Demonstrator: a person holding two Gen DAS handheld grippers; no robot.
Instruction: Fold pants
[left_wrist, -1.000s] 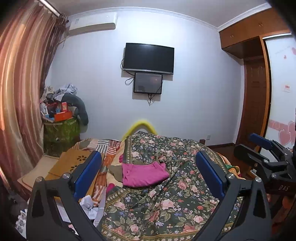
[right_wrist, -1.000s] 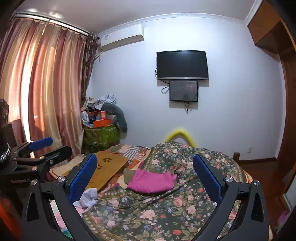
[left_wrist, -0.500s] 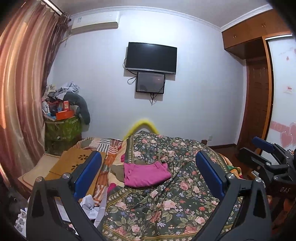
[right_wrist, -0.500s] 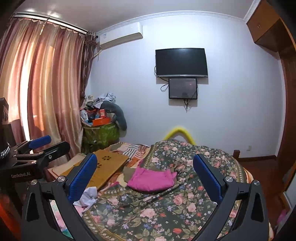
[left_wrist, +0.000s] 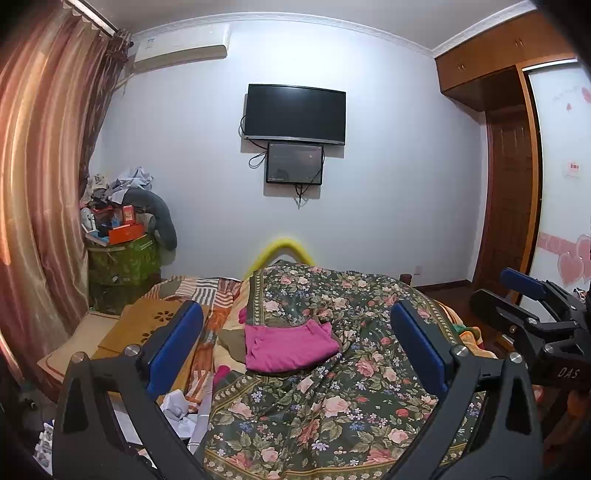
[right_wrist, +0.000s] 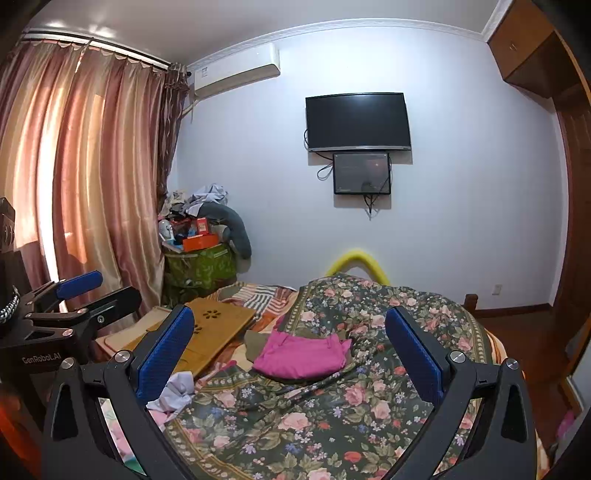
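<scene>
Straight ahead: dark floral quilt over the bed, black wall-mounted television above. Ahead-left: perforated wooden lap board, pink striped curtains, cluttered green bin.

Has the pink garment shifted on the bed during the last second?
No. The pink garment lies at the same spot on the floral bedspread; only the camera view drifted slightly.

Pink pants partly under quilt.

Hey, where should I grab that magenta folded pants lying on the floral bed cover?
Probably the near folded edge of the magenta folded pants, approached from the camera side: it lies flat on the floral bed cover, that edge facing both open grippers.
</scene>
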